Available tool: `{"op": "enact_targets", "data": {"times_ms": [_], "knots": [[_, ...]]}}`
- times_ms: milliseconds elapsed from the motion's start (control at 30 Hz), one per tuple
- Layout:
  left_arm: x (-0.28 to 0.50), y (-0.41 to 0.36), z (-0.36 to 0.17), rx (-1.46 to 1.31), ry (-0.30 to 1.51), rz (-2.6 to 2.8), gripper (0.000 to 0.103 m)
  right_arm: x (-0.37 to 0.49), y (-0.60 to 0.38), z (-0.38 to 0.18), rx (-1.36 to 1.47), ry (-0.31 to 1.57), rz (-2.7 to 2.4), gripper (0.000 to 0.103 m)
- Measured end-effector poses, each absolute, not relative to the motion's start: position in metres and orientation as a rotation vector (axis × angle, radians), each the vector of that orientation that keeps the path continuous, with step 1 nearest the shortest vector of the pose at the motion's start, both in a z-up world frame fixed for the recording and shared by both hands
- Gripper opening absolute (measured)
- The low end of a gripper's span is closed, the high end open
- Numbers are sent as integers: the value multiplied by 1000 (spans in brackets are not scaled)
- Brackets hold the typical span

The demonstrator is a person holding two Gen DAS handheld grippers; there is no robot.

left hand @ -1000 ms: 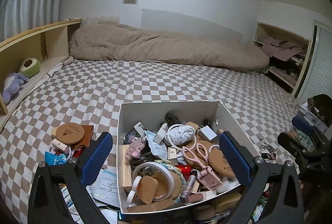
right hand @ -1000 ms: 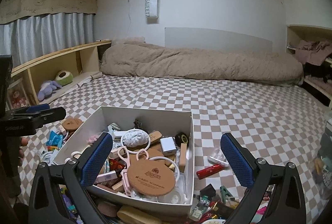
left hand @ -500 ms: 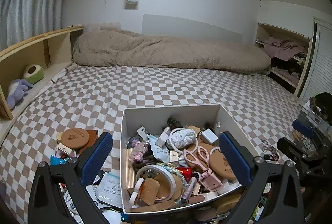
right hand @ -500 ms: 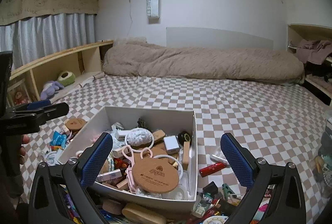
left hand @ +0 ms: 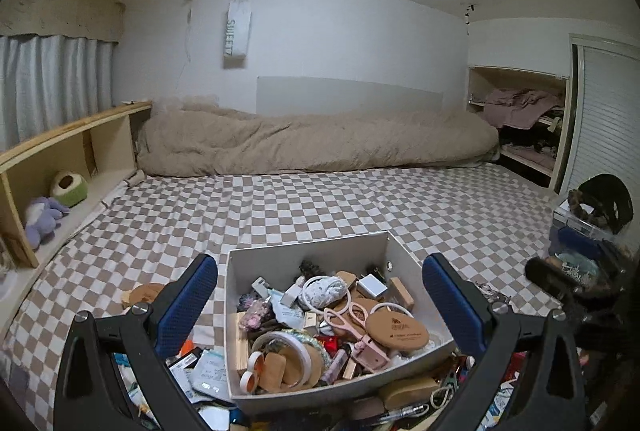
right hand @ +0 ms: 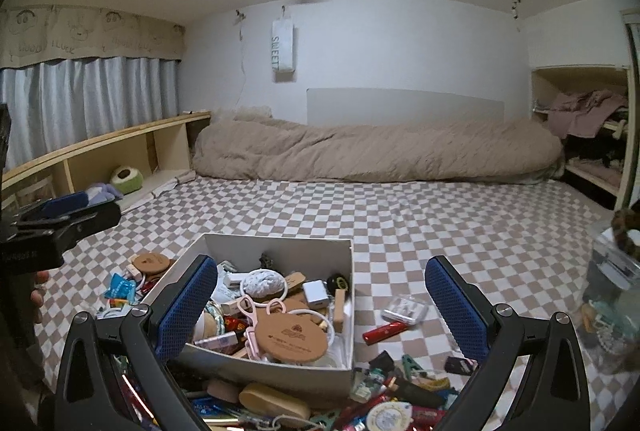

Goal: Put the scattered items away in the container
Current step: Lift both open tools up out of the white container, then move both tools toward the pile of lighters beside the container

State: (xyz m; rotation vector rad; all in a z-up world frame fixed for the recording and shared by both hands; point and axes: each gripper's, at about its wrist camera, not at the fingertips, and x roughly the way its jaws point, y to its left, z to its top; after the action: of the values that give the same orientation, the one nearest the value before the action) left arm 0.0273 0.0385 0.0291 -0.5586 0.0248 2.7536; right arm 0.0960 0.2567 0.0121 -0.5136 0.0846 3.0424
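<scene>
A white open box [left hand: 316, 249] [right hand: 280, 243] sits on the checkered bed, heaped with small items: round cork coasters [right hand: 294, 337], pink scissors [left hand: 352, 315], tape rolls, a white charger [right hand: 316, 291]. My left gripper [left hand: 320, 303] is open and empty, held above the box. My right gripper [right hand: 320, 307] is open and empty, held above the box's right side. Loose items lie around the box: a red tube [right hand: 386, 331], a clear case [right hand: 404, 309], a cork coaster [right hand: 150, 263], blue packets [right hand: 120, 285].
A beige duvet [left hand: 320, 139] lies across the far side of the bed. A wooden shelf [left hand: 60, 159] with plush toys runs along the left. A clear bin [left hand: 580, 231] stands at the right. The left gripper shows in the right wrist view [right hand: 60, 219].
Both grippers have tilted upward and pulled back a little, so the box sits lower in both views and more ceiling shows. Both stay open and empty.
</scene>
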Motion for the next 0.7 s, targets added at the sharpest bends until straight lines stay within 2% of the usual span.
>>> {"op": "enact_targets", "data": {"times_ms": [400, 700], "knots": [[81, 7, 16, -573, -13, 2793, 103, 146, 261, 12, -487, 136, 2997, 103], [97, -26, -19, -684, -77, 2831, 103, 162, 260, -18, -584, 223, 2982, 103]]}}
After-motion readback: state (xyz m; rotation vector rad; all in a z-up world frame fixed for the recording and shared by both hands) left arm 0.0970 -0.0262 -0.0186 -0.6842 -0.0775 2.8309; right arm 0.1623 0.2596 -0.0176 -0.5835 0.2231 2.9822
